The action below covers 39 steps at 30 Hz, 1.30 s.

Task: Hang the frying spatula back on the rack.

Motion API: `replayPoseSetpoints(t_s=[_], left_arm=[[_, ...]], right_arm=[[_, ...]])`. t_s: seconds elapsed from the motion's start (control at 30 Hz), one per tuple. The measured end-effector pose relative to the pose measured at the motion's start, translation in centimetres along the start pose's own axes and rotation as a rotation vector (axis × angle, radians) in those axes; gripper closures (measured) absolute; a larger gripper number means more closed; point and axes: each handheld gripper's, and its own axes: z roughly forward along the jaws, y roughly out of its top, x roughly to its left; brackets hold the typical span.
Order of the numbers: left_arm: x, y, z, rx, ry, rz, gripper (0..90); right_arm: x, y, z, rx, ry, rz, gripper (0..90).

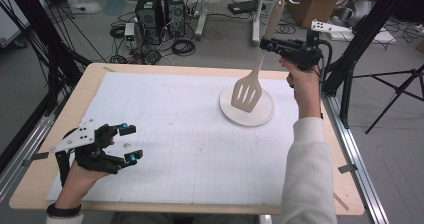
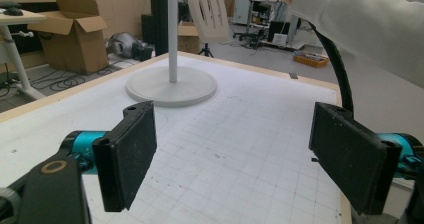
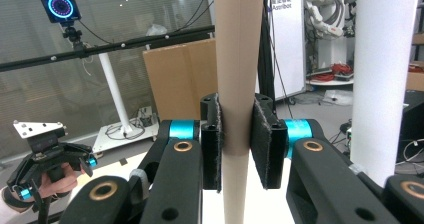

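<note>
One slotted spatula, one rack, two grippers.

The right gripper [image 1: 266, 45] clamps its fingers [image 3: 212, 141] on the wooden handle of the single slotted spatula [image 1: 247, 91], held above the rack's round base [image 1: 260, 115]. The left gripper [image 1: 130, 143] rests on the counter [image 1: 60, 114], fingers wide apart and empty.

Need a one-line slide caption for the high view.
Right gripper holds a slotted spatula by its handle beside the white rack; left gripper rests open on the table.
</note>
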Motion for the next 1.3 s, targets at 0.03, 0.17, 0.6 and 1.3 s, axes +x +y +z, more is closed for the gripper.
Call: replayPoseSetpoints(t_s=[0.03, 0.17, 0.6, 1.3], left_arm=[[0.0, 0.0, 0.0, 0.001, -0.002, -0.001, 19.6], [-0.1, -0.1, 0.1, 0.006, -0.006, 0.001, 19.6], [-0.1, -0.4, 0.5, 0.006, -0.014, -0.003, 19.6], [0.6, -1.5, 0.2, 0.007, 0.015, -0.013, 19.2]], right_arm=[[-0.1, 0.0, 0.0, -0.005, -0.002, 0.001, 76.3], [-0.3, -0.1, 0.2, -0.006, 0.005, 0.011, 76.3], [-0.3, -0.5, 1.6, 0.008, -0.043, -0.005, 76.0], [2.4, -3.3, -0.8, 0.03, -0.387, -0.061, 22.7]])
